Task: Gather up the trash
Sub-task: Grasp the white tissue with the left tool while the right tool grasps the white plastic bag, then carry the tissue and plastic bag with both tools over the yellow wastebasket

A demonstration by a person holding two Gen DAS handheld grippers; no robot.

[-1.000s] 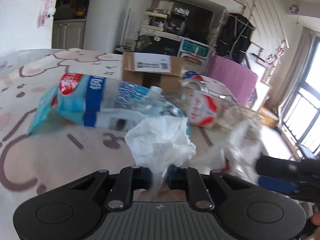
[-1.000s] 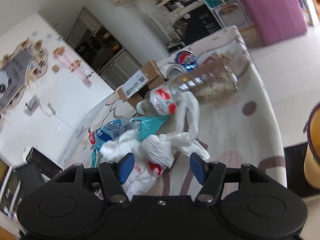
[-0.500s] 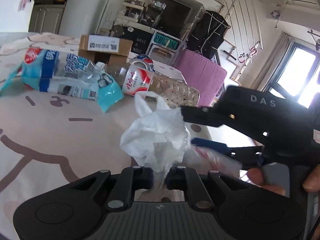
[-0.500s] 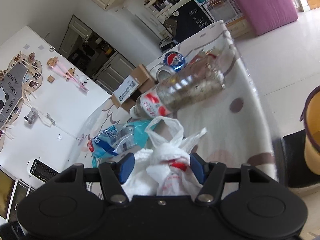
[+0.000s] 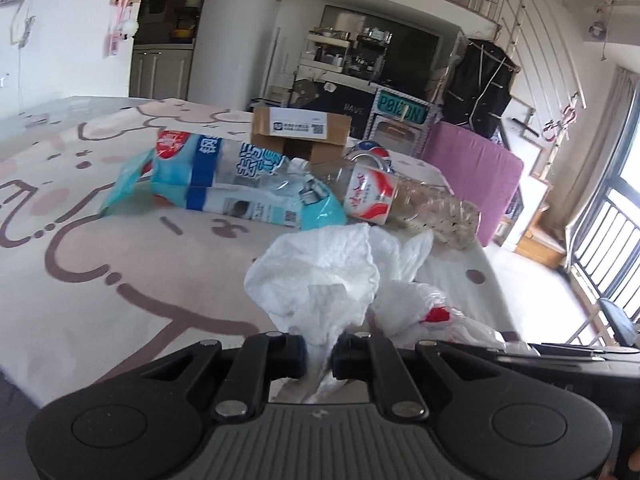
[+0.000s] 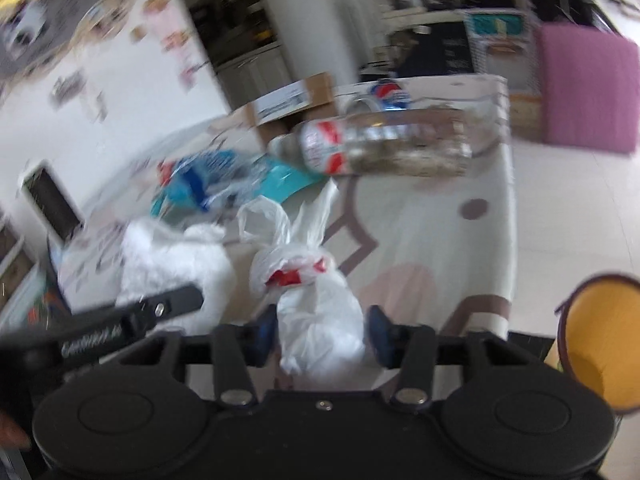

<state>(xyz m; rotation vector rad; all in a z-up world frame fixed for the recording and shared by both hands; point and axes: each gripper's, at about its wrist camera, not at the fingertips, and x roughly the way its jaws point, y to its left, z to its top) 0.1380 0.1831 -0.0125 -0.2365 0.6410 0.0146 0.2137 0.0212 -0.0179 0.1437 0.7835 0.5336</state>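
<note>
Since a second ago the right hand-held gripper [image 6: 322, 338] has rolled toward level and its jaws have just been closing around the knotted white plastic bag [image 6: 316, 304], which now sits between the blue pads with its red-printed neck and loops sticking up just beyond them; the view is blurred, so whether the pads already press on the bag cannot be told. Over the same second the left hand-held gripper [image 5: 320, 354] has drifted across the tabletop [image 5: 120, 264], and its jaws stay pressed nearly together, pinching the lower end of a crumpled white tissue [image 5: 316, 280] that stands up above the fingers. Just right of the tissue lies the plastic bag [image 5: 416, 304]. Farther off on the patterned tabletop lie a crushed blue-labelled wrapper [image 5: 224, 184], a clear bottle with a red and white label [image 5: 400, 200] on its side, a drink can [image 5: 370, 154] and a cardboard box [image 5: 300, 132]. Low at the right of the right wrist view stands a yellow bin [image 6: 600, 344] on the floor.
</note>
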